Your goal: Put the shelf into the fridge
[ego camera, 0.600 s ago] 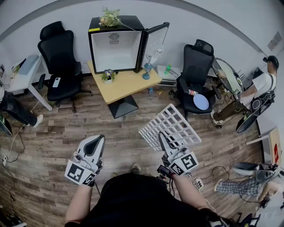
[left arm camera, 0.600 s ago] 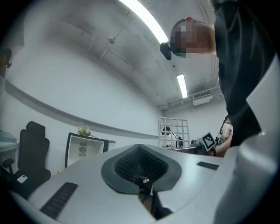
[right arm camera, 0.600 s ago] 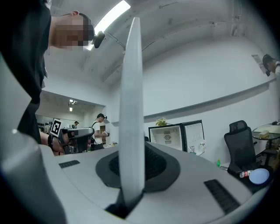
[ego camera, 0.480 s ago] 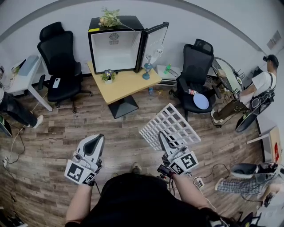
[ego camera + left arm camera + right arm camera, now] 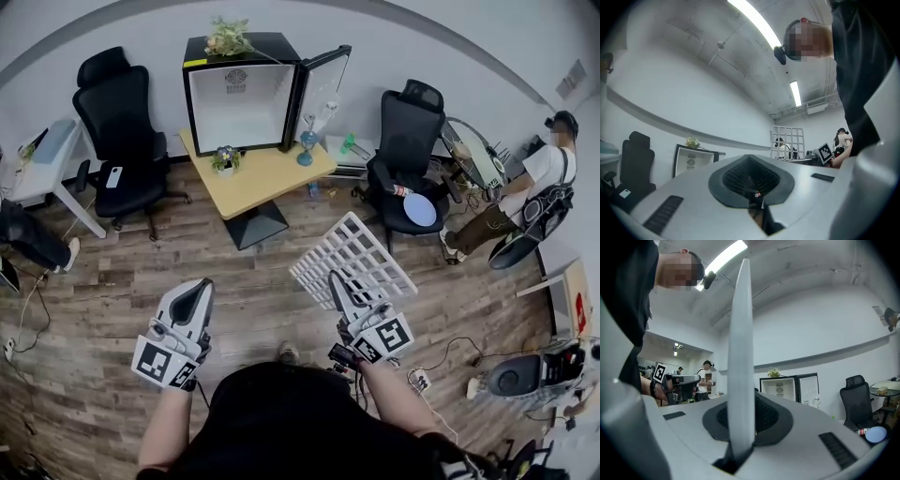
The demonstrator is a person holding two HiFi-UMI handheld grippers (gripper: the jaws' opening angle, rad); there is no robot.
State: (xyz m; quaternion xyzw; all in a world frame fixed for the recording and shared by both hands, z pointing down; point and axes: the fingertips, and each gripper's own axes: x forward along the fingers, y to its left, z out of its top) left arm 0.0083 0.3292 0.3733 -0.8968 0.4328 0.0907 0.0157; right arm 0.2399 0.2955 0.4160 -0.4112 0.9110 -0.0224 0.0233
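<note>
Right gripper (image 5: 335, 284) clamps the white grid shelf (image 5: 354, 253), which slants up ahead of it; left gripper (image 5: 195, 298) has its 2 jaws pressed together, empty; open fridge (image 5: 242, 108) well ahead.

Wooden table (image 5: 258, 183) — carries fridge (image 5: 239, 103), small potted plant (image 5: 223, 159), blue item (image 5: 305, 153); stands on plank floor (image 5: 122, 267).

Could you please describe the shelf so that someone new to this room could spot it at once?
Start at the open black fridge by the far wall and come back toward the person. The shelf is the white wire grid gripped by the right gripper; nothing else nearby is a flat white lattice.
</note>
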